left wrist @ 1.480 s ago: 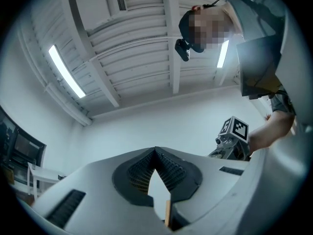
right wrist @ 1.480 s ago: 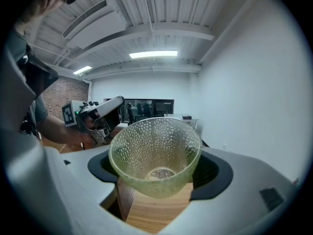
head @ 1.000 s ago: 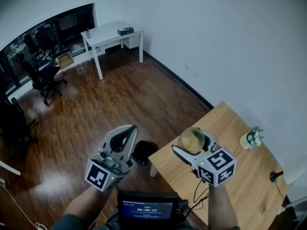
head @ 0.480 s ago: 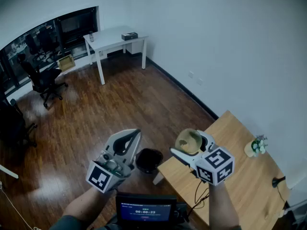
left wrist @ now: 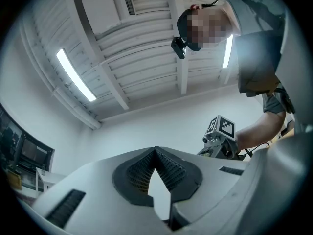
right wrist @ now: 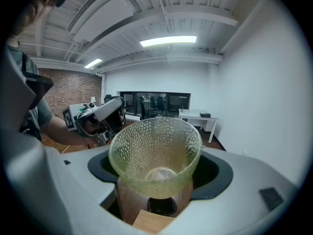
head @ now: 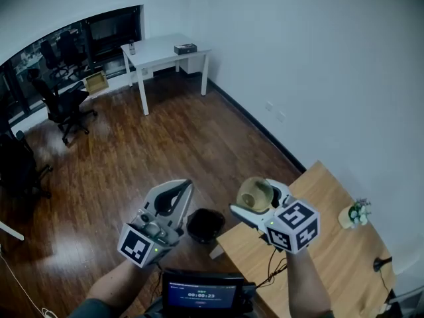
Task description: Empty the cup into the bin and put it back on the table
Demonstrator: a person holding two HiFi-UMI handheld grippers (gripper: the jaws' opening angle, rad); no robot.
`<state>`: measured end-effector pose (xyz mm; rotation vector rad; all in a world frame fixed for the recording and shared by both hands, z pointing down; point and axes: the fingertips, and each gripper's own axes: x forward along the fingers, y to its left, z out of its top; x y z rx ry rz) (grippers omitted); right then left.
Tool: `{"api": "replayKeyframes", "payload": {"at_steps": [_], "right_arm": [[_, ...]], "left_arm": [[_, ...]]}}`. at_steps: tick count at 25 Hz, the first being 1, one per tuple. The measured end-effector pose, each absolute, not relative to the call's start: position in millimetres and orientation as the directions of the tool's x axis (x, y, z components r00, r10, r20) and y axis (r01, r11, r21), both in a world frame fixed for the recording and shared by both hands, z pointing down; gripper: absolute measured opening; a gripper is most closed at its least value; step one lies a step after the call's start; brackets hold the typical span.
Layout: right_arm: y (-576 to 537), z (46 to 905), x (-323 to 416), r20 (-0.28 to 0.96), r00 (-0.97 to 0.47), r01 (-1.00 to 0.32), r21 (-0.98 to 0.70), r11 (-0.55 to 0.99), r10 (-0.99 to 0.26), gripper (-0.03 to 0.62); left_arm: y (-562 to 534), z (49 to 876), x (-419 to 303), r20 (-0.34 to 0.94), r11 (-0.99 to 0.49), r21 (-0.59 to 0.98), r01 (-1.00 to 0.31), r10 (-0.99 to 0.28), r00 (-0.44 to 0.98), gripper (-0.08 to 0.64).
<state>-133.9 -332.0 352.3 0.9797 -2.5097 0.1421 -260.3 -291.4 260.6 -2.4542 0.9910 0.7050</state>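
Nearest the camera, at the lower edge of the head view, a dark rectangular screen with a lit timer (head: pixel 209 291) sits against the person's body. Just beyond it, the left gripper (head: pixel 177 189) is held over the dark wooden plank floor (head: pixel 132 151), angled upward. Its own view shows the jaws closed tip to tip with nothing between them, and only the ceiling behind. The right gripper (head: pixel 262 201) is level with it and well apart from it. It is clamped on a translucent yellow-green dimpled cup (head: pixel 255 192), with one jaw on each side of the cup's lower body. The cup (right wrist: pixel 155 151) is off the table, roughly upright with its mouth up, and appears over the near corner of the light wooden table (head: pixel 331 244). A pale round patch shows at the bottom of the cup, but whether it is contents or the base cannot be told. A round black bin (head: pixel 205 224) stands on the floor just beside that table corner, between the two grippers in the head view. In the right gripper view it appears as a dark circle below the cup. Further along the wooden table, near the white wall, stands a small pot of white flowers (head: pixel 356 212). At the far end of the room a white rectangular table (head: pixel 165 50) carries a small dark box (head: pixel 185 48). A black office chair (head: pixel 63 105) stands to its left, before a dark glazed partition (head: pixel 66 45).
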Motion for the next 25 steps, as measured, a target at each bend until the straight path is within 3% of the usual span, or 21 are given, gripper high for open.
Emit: {"api": "replayKeyframes", "payload": {"at_steps": [9,12,25], "right_arm": [[-361.5,356.0,-117.9,0.495,-0.638,-0.624,0.116,0.773,-0.59,0.402],[-373.7,366.0,-109.2,0.528,-0.616,-0.614,0.143,0.776,-0.585,0.402],[-425.8,392.1,-93.4,0.636,-0.423,-0.641,0.292,0.709,-0.645,0.402]], "left_arm": [[-316.5,256.1,-240.7,-0.554,-0.636,-0.187,-0.749,-0.561,0.615,-0.009],[-324.2,260.5,-238.6,-0.55,-0.643,-0.123,-0.756,-0.589,0.591,-0.009],[-372.6,273.0,-246.4,-0.497,-0.707,-0.076,-0.703,-0.584,0.641,-0.009]]}}
